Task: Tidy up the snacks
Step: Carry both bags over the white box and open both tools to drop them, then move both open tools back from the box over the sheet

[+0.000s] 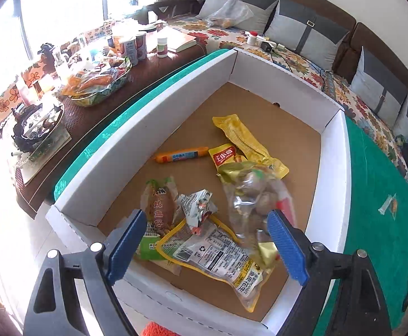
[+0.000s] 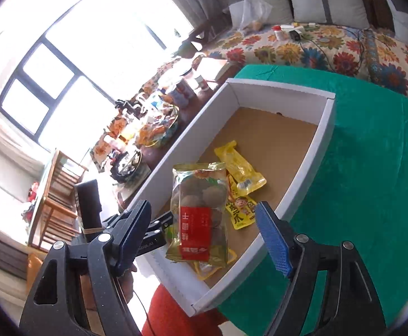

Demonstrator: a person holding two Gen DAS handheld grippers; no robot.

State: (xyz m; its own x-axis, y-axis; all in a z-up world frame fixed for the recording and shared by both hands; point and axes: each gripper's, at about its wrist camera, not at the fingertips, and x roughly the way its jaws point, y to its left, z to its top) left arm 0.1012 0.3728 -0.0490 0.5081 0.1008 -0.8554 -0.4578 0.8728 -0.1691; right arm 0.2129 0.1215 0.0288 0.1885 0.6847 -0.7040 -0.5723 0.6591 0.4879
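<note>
A white cardboard box [image 1: 136, 151] with a brown floor stands on the green cloth [image 1: 377, 224]. In it lie an orange sausage stick [image 1: 181, 154], a long yellow packet [image 1: 246, 140], a brown packet [image 1: 159, 204], a crumpled silver wrapper [image 1: 198, 207] and a yellow-edged clear packet [image 1: 218, 254]. A clear bag of round brown snacks with a red label [image 2: 198, 210] is over the pile, blurred in the left wrist view. My left gripper [image 1: 206, 243] is open above the box's near end. My right gripper [image 2: 204, 238] is open too, its pads clear of the bag.
A small clear packet [image 1: 388, 205] lies alone on the green cloth to the right of the box. A dark wooden table [image 1: 97, 112] crowded with cans and snack trays stands beyond the box. A floral-covered sofa [image 1: 288, 53] runs behind. A red sleeve [image 2: 170, 313] is below the box.
</note>
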